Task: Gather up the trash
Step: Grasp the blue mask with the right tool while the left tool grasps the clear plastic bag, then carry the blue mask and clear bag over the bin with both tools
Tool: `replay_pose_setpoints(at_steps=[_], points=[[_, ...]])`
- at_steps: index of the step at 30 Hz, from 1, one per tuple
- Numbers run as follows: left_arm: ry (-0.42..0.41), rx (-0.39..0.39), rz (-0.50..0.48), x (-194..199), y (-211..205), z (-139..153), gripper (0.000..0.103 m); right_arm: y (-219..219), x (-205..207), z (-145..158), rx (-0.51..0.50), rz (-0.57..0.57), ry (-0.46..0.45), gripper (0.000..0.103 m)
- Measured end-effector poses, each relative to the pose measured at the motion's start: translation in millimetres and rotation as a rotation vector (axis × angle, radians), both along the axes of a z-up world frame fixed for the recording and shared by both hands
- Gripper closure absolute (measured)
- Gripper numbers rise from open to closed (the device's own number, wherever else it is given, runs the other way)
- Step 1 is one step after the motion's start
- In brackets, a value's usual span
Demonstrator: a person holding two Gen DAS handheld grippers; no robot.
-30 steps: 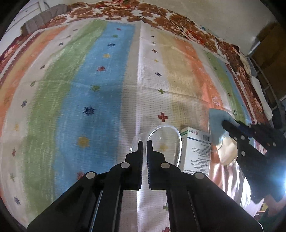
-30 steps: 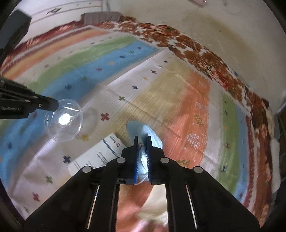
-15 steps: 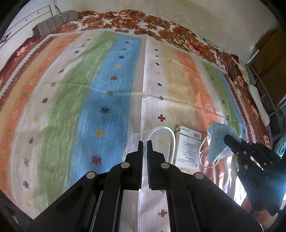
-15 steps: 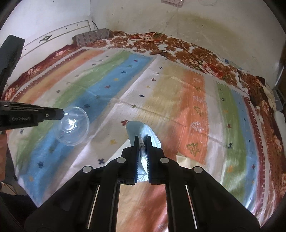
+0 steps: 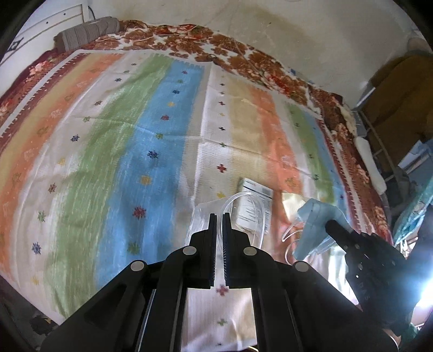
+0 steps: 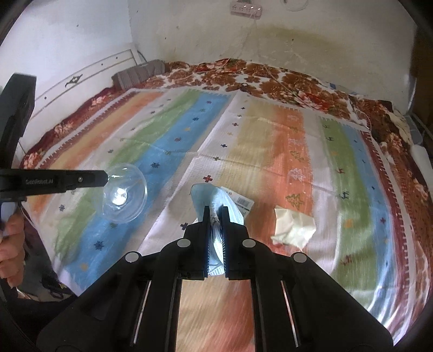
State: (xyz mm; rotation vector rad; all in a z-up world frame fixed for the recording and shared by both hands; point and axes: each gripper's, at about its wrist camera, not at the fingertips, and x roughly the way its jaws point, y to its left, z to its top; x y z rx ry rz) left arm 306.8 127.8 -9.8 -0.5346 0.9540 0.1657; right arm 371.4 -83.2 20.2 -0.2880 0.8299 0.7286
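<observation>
My left gripper (image 5: 219, 216) is shut on the rim of a clear plastic cup (image 5: 243, 214), held above the striped bedspread; the cup also shows in the right wrist view (image 6: 124, 199), at the tip of the left gripper (image 6: 104, 177). My right gripper (image 6: 215, 209) is shut on a light blue face mask (image 6: 213, 196), lifted off the bed; the mask (image 5: 315, 227) and the right gripper (image 5: 328, 224) show at the right of the left wrist view. A white printed box (image 5: 255, 199) (image 6: 242, 201) and a crumpled cream paper (image 6: 293, 226) lie on the bedspread.
The striped bedspread (image 6: 270, 140) covers a bed against a stained wall. A grey rolled cloth (image 6: 139, 74) lies at the far head end. A metal rack and clutter (image 5: 392, 151) stand off the bed's right side. A power strip (image 6: 245, 9) hangs on the wall.
Both grippers have risen and pulled back from the bed, carrying the cup and the mask. The box and cream paper now lie uncovered, farther below.
</observation>
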Motion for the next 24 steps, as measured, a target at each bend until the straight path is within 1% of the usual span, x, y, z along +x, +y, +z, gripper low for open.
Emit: replay_pose_setpoints(at_steps=[3, 7, 10, 12, 16, 19, 22, 24], points=[[-0.026, -0.014, -0.014, -13, -11, 9, 0.1, -11, -9, 7, 0.029, -0.02, 0.008, 0.097], [-0.061, -0.014, -0.038, -32, -26, 21, 0.1, -25, -28, 17, 0.018, -0.044, -0.003, 0.097], [-0.083, -0.024, -0.046, -46, -33, 28, 0.1, -35, -42, 22, 0.039, -0.051, 0.014, 0.097], [-0.095, -0.033, -0.048, -57, -37, 31, 0.1, -40, -51, 27, 0.047, -0.054, 0.007, 0.097], [-0.101, -0.038, -0.066, -69, -42, 35, 0.1, -50, -73, 38, 0.095, -0.046, 0.02, 0.097], [-0.111, -0.048, -0.072, -81, -44, 38, 0.1, -53, -92, 45, 0.098, -0.022, 0.002, 0.097], [-0.125, -0.079, -0.076, -91, -45, 41, 0.1, -54, -107, 48, 0.099, -0.003, 0.005, 0.097], [-0.136, -0.086, -0.078, -98, -48, 43, 0.1, -55, -116, 50, 0.102, 0.004, 0.008, 0.097]])
